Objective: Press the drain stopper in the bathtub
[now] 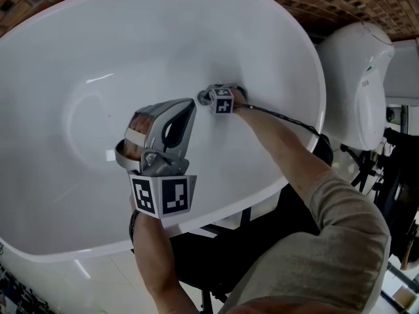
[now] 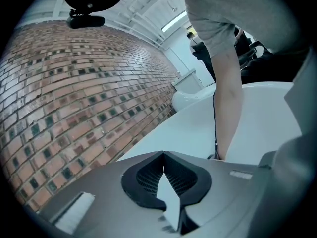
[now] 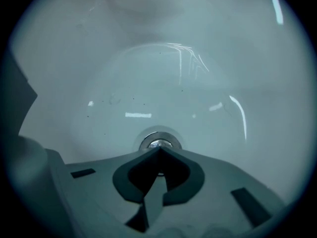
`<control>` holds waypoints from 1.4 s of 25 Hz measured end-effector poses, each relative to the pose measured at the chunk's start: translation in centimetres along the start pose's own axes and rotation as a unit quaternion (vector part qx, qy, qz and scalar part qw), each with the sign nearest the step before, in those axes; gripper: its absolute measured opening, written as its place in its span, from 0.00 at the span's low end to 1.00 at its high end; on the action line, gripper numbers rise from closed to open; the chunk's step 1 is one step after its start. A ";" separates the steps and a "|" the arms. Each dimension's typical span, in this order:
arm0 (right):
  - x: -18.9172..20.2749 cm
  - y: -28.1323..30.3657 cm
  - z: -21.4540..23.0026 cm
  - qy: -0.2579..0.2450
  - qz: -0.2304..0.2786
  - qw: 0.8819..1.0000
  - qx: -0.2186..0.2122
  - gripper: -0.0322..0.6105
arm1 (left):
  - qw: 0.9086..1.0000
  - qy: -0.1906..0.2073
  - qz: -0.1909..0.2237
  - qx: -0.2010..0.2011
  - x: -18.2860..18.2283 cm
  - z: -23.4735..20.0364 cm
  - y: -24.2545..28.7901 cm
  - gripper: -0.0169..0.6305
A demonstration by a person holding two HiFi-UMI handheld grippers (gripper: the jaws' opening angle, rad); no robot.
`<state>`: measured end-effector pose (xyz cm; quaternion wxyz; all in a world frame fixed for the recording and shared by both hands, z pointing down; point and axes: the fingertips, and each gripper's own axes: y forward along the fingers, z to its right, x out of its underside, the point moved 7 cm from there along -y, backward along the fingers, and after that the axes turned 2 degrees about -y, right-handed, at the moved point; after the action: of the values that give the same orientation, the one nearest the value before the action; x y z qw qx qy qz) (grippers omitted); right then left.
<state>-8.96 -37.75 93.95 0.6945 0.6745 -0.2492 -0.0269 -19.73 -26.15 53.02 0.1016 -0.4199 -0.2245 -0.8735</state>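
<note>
The round chrome drain stopper [image 3: 158, 143] sits in the floor of the white bathtub [image 1: 98, 57]. My right gripper [image 3: 159, 150] is shut, its closed tip right at the near edge of the stopper. In the head view the right gripper [image 1: 204, 97] reaches deep into the tub, and the stopper [image 1: 202, 97] just peeks out at its tip. My left gripper [image 1: 193, 103] is held up over the near side of the tub, jaws together and empty. In the left gripper view its jaws [image 2: 163, 155] meet at the tip and point up toward a brick wall.
A white toilet [image 1: 357, 84] stands to the right of the tub. A brick wall [image 2: 74, 98] runs behind it. A cable [image 1: 288, 118] trails from the right gripper along the forearm. Dark stands and gear [image 1: 393, 175] crowd the far right.
</note>
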 end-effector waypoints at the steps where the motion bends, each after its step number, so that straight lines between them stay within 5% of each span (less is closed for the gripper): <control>1: -0.1 0.2 -0.1 -0.010 -0.006 1.000 0.007 0.06 | 1.000 0.001 0.000 0.000 0.1 0.0 0.0 0.04; 4: 0.0 0.4 -0.3 -0.022 -0.022 0.999 0.002 0.06 | 1.000 -0.002 -0.003 -0.005 0.4 0.1 0.1 0.04; 8: -0.9 -2.7 1.2 0.045 -0.007 0.999 -0.024 0.05 | 1.000 -0.003 -0.004 -0.012 0.9 -0.3 0.1 0.04; 14: -4.6 -14.8 3.5 0.068 0.131 0.989 -0.007 0.05 | 1.000 -0.006 0.003 -0.013 1.7 -0.3 0.0 0.04; 21: -10.1 -39.4 0.3 0.046 0.373 0.922 0.092 0.05 | 0.994 -0.070 0.070 -0.046 -0.4 -1.8 -3.0 0.04; 27: -10.6 -56.2 -7.8 -0.012 0.464 0.869 0.170 0.05 | 0.981 -0.082 0.171 -0.045 -12.3 -3.0 -10.3 0.04; 35: -14.3 -70.4 -20.3 -0.080 0.550 0.800 0.223 0.05 | 0.961 -0.038 0.267 -0.058 -27.3 -1.4 -20.3 0.04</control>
<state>7.34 -19.87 23.35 0.4002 0.5556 -0.6325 0.3622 -11.01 -9.32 24.79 0.2980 -0.5022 -0.0569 -0.8097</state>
